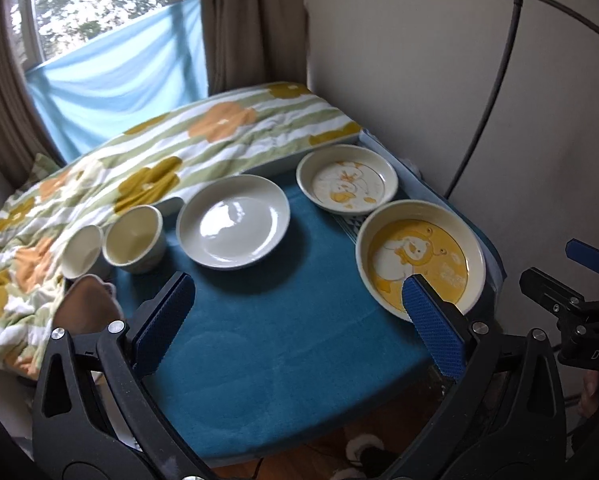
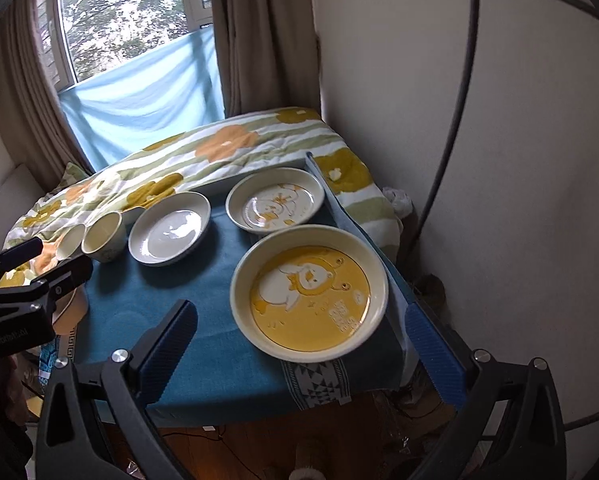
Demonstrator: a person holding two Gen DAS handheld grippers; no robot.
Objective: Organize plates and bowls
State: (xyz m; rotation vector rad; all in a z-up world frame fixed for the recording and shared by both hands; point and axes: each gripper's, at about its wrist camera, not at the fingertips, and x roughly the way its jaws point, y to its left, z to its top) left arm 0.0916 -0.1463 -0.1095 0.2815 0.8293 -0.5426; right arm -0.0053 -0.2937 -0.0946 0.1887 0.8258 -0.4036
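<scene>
On the blue cloth point(image 1: 283, 320) stand a large yellow cartoon plate point(image 1: 419, 258) point(image 2: 309, 302), a smaller cream cartoon plate point(image 1: 347, 178) point(image 2: 275, 202), a plain white plate point(image 1: 233, 222) point(image 2: 169, 228) and two cream bowls point(image 1: 133, 238) point(image 1: 81, 252), the nearer one also in the right wrist view point(image 2: 103, 236). My left gripper point(image 1: 297, 296) is open and empty, above the cloth in front of the dishes. My right gripper point(image 2: 299, 322) is open and empty, its jaws on either side of the yellow plate's near edge, above it.
A flowered quilt point(image 1: 111, 168) lies behind and to the left of the dishes. A white wall point(image 1: 439, 80) and a black curved pole point(image 1: 495, 80) stand to the right. A white tray edge point(image 1: 299, 158) runs behind the plates. Wooden floor point(image 2: 259, 452) lies below the table's front edge.
</scene>
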